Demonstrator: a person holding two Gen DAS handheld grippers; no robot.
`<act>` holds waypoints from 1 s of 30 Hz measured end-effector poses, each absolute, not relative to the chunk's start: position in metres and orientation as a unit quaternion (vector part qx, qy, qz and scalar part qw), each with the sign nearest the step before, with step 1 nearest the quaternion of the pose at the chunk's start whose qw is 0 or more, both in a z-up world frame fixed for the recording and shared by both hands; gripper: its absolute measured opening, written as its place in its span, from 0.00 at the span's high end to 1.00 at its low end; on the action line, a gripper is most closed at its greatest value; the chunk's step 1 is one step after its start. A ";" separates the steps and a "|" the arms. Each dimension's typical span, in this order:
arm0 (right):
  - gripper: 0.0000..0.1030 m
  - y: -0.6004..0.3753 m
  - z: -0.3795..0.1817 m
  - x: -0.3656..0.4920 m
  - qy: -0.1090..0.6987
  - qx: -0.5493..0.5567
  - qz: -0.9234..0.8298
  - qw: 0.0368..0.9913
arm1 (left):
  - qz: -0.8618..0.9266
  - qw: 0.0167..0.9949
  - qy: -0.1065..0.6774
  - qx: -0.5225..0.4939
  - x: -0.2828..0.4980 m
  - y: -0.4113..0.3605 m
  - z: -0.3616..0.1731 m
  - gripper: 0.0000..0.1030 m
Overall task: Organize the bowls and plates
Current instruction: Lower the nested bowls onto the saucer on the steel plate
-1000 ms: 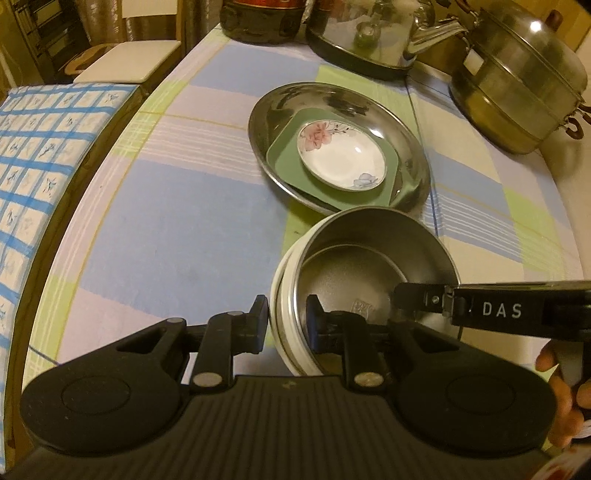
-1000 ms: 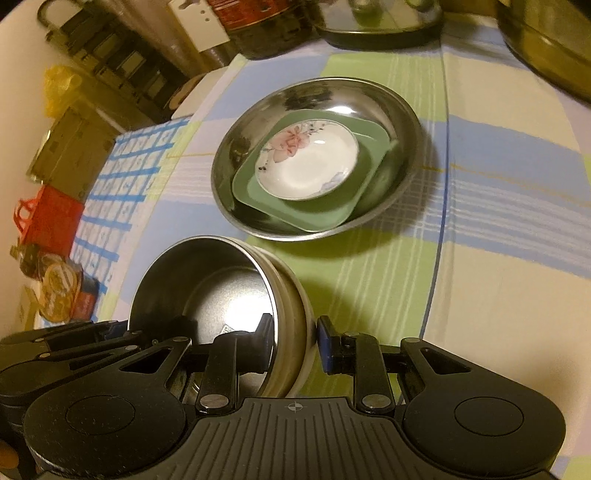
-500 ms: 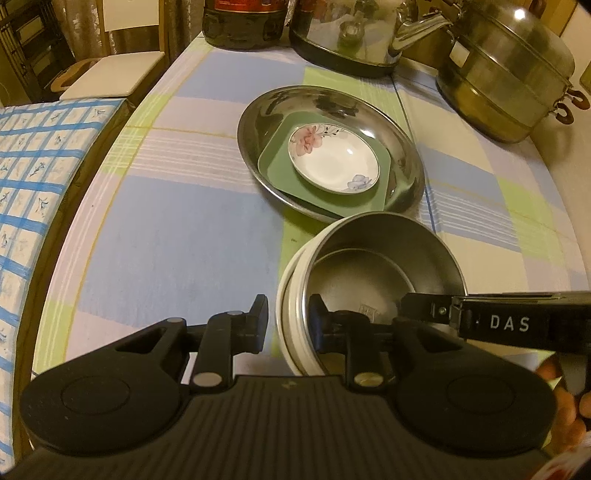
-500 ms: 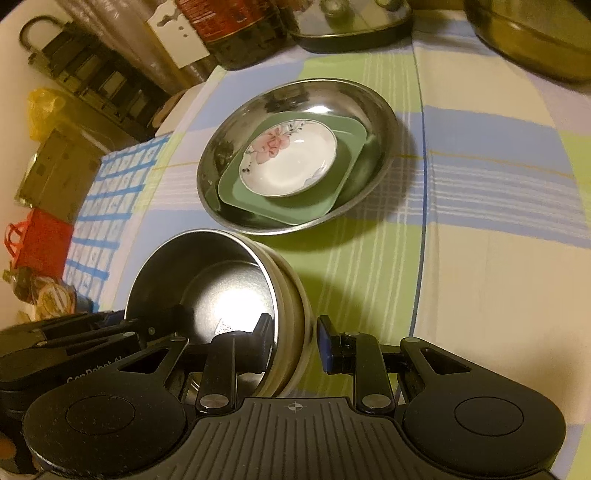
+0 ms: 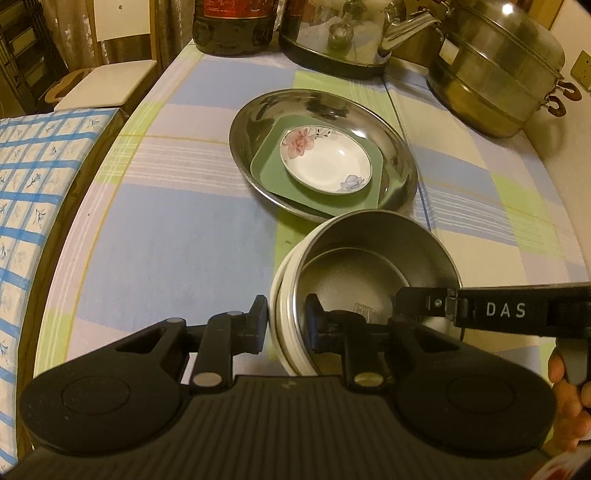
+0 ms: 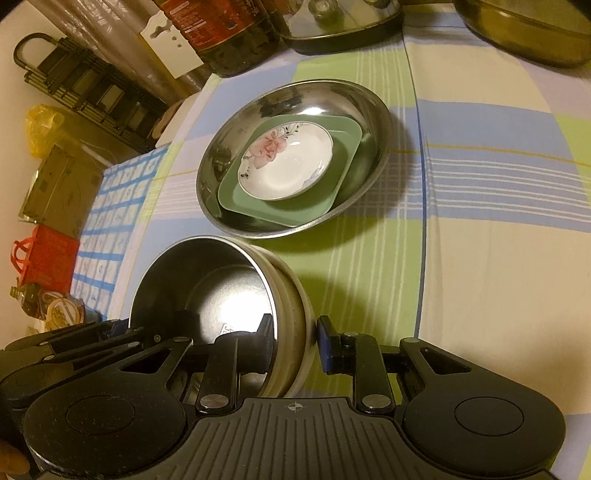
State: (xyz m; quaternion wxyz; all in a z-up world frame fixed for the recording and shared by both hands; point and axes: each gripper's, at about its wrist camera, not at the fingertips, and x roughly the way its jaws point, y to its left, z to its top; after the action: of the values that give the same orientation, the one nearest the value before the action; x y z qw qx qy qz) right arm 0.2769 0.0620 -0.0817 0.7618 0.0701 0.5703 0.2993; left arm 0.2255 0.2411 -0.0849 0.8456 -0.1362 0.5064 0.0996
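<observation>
A steel bowl sits nested inside a white bowl near the table's front edge. My left gripper straddles the stack's left rim, one finger outside the white wall and one inside the steel bowl. Its jaws are closing on both rims. My right gripper is shut on the opposite rim in the same way, and it shows in the left wrist view as a black arm. Beyond the stack, a wide steel dish holds a green square plate with a floral white saucer on top.
A dark bottle, a kettle and a large steel steamer pot stand along the back of the checked tablecloth. A blue-checked surface lies past the table's left edge. A hand is at lower right.
Both grippers have stayed on the bowl stack's rims. The views have tilted slightly, and nothing on the table has shifted.
</observation>
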 end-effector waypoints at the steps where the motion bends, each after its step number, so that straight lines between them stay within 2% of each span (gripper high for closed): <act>1: 0.76 0.062 -0.081 0.277 0.570 0.068 0.300 0.762 | 0.099 0.844 0.508 -0.138 0.225 0.242 -0.085 0.81; 21: 0.77 0.069 -0.048 0.284 0.555 0.061 0.319 0.766 | 0.110 0.856 0.486 -0.139 0.221 0.246 -0.048 0.82; 30: 0.77 0.071 -0.031 0.301 0.544 0.065 0.316 0.774 | 0.102 0.867 0.470 -0.128 0.244 0.249 -0.032 0.82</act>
State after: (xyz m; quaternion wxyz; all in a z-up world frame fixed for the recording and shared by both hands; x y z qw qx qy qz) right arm 0.3009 0.0711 -0.0312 0.7742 0.0654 0.5443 0.3165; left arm 0.2443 0.2491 -0.0316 0.8674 -0.1279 0.4699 0.1025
